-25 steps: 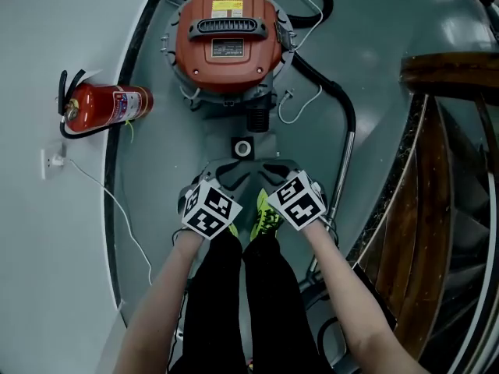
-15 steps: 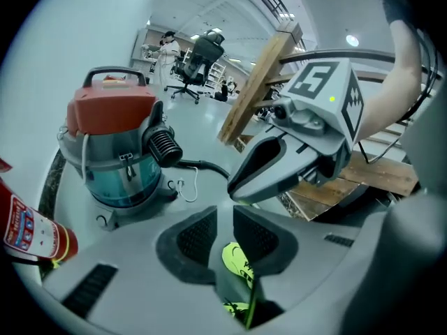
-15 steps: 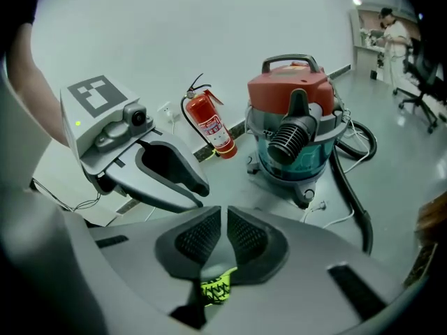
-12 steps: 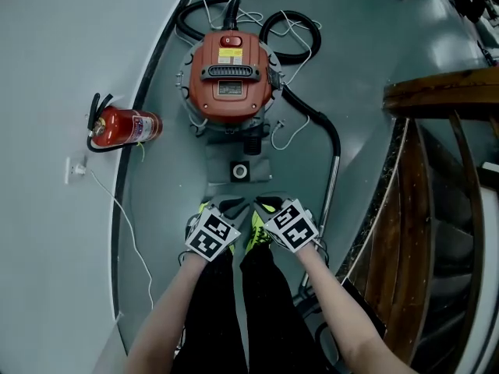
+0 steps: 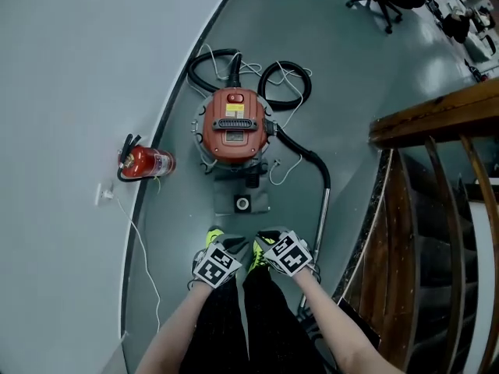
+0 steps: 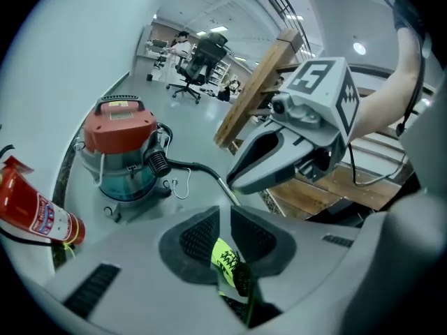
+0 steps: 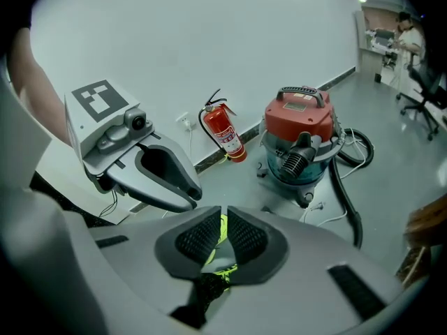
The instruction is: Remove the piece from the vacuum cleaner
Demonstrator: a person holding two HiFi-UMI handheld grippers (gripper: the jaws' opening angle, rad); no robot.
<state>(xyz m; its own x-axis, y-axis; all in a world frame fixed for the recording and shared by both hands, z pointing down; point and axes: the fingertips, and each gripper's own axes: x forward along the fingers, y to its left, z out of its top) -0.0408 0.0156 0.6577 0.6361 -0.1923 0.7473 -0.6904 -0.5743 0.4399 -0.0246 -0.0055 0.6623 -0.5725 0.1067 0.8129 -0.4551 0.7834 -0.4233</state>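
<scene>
**Both grippers pulled back from the vacuum cleaner (image 5: 234, 127), empty**

Since the earlier frame, both grippers had drawn away from the machine's front toward the person's yellow shoes (image 5: 263, 249), and the whole scene looked farther below. The left gripper (image 6: 225, 211) had just been closing and showed a narrow gap with nothing in it. The right gripper (image 7: 223, 215) had closed to a thin slit and was also empty. The red-topped vacuum cleaner stood on the floor by the curved wall, well apart from both tools. Its black hose (image 5: 308, 156) was still plugged into the front. A fire extinguisher (image 5: 146, 162) lay to its left.
</scene>
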